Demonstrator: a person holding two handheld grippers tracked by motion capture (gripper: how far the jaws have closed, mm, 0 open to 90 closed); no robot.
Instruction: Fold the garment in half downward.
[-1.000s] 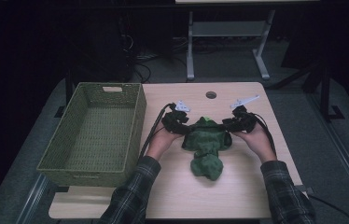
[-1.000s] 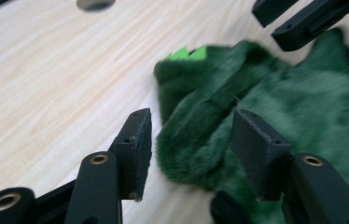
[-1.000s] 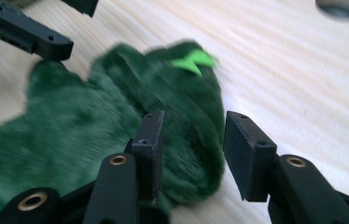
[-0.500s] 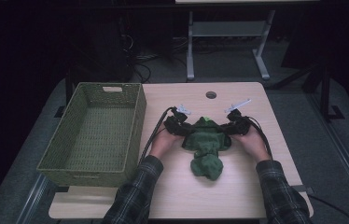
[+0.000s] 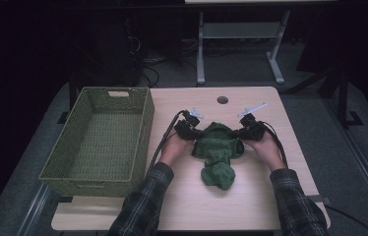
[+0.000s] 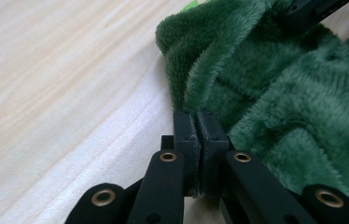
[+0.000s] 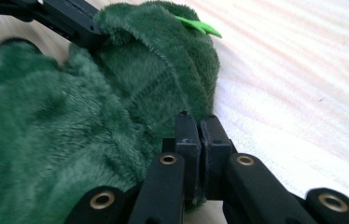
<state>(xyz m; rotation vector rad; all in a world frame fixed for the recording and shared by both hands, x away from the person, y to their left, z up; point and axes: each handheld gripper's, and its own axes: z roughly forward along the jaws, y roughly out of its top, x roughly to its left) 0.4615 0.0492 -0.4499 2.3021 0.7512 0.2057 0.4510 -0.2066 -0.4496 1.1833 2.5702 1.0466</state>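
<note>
My left gripper has its jaws pressed flat together with a fold of the green plush cloth pinched at their tips, the wooden table bare to the side of them. My right gripper is clamped the same way on the opposite edge of the cloth. In the right gripper view a small bright green tag sits just beyond the tips, and the other gripper's jaw bites the fabric farther off. How much fabric sits between each pair of jaws I cannot make out. From above, the cloth lies bunched on the table between both grippers. Well out past the left gripper stands a woven green basket; I see nothing inside it.
</note>
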